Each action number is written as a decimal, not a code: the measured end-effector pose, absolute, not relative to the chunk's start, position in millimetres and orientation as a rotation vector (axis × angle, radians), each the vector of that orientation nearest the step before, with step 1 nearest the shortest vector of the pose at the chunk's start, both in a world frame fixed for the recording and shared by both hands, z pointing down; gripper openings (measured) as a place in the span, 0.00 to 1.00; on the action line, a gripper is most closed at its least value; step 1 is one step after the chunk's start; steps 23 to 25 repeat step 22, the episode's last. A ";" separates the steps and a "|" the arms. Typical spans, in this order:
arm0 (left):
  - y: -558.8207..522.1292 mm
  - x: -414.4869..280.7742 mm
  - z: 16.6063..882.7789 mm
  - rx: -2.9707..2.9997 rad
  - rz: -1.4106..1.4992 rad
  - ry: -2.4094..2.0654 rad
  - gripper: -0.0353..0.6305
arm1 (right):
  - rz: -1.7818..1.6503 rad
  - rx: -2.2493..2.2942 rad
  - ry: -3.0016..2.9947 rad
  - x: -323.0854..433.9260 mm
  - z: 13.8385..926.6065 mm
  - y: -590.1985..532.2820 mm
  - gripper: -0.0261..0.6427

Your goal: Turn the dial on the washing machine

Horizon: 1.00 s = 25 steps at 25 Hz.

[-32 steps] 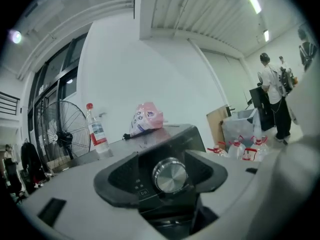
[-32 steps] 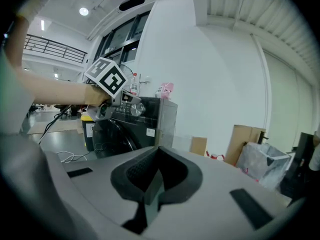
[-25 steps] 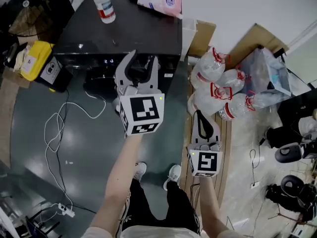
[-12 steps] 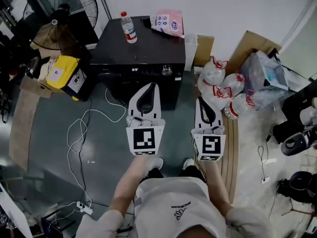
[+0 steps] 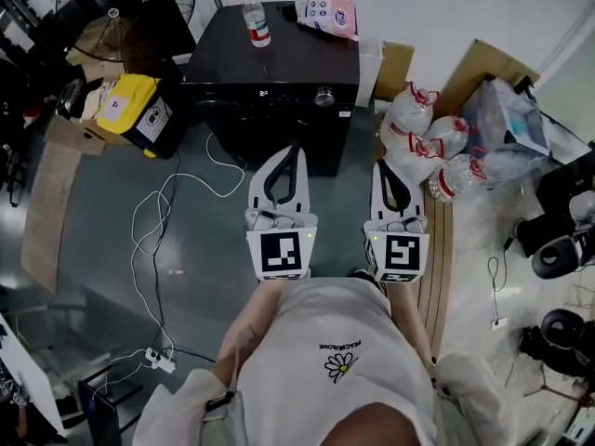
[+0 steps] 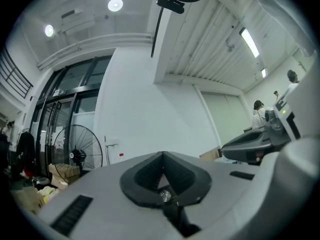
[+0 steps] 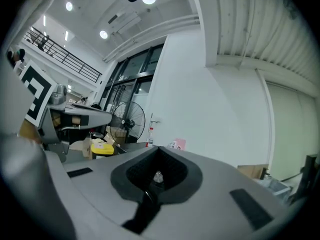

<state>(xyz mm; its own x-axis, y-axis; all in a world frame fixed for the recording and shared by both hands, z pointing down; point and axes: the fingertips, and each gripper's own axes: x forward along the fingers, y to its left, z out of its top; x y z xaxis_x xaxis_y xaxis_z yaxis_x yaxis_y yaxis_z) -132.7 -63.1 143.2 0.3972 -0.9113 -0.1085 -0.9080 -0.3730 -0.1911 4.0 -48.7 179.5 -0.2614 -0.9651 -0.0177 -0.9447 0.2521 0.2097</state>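
Note:
The black washing machine (image 5: 279,54) stands against the far wall, with its silver dial (image 5: 323,97) at the right of the front panel. My left gripper (image 5: 289,150) is held low in front of the machine, well short of the dial, jaws shut and empty. My right gripper (image 5: 385,166) hangs beside it on the right, also shut with nothing in it. In the left gripper view the left gripper (image 6: 162,154) points up at a white wall, its jaw tips together. The right gripper (image 7: 158,148) shows the same closed tips in its own view.
A water bottle (image 5: 256,17) and a pink pack (image 5: 332,12) lie on the machine's top. A yellow box (image 5: 130,110) sits to its left, a heap of large plastic bottles (image 5: 437,147) to its right. A white cable (image 5: 158,240) snakes over the floor. A standing fan (image 6: 77,154) is at the left.
The person has stepped back from the machine, which now sits farther off. The left gripper drew away from the front panel and went from open to shut. Both grippers ended up side by side.

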 end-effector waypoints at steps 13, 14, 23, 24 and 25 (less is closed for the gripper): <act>-80.7 -144.1 147.0 -2.465 0.023 1.667 0.05 | -0.298 1.780 -2.423 -11.9 170.8 -59.0 0.05; -81.7 -145.2 148.8 -2.469 0.021 1.670 0.05 | -0.294 1.778 -2.421 -12.6 172.2 -59.4 0.05; -89.5 -152.1 158.7 -2.508 0.022 1.667 0.05 | -0.266 1.760 -2.410 -22.1 181.8 -66.5 0.05; -89.5 -152.1 158.7 -2.508 0.022 1.667 0.05 | -0.266 1.760 -2.410 -22.1 181.8 -66.5 0.05; -89.5 -152.1 158.7 -2.508 0.022 1.667 0.05 | -0.266 1.760 -2.410 -22.1 181.8 -66.5 0.05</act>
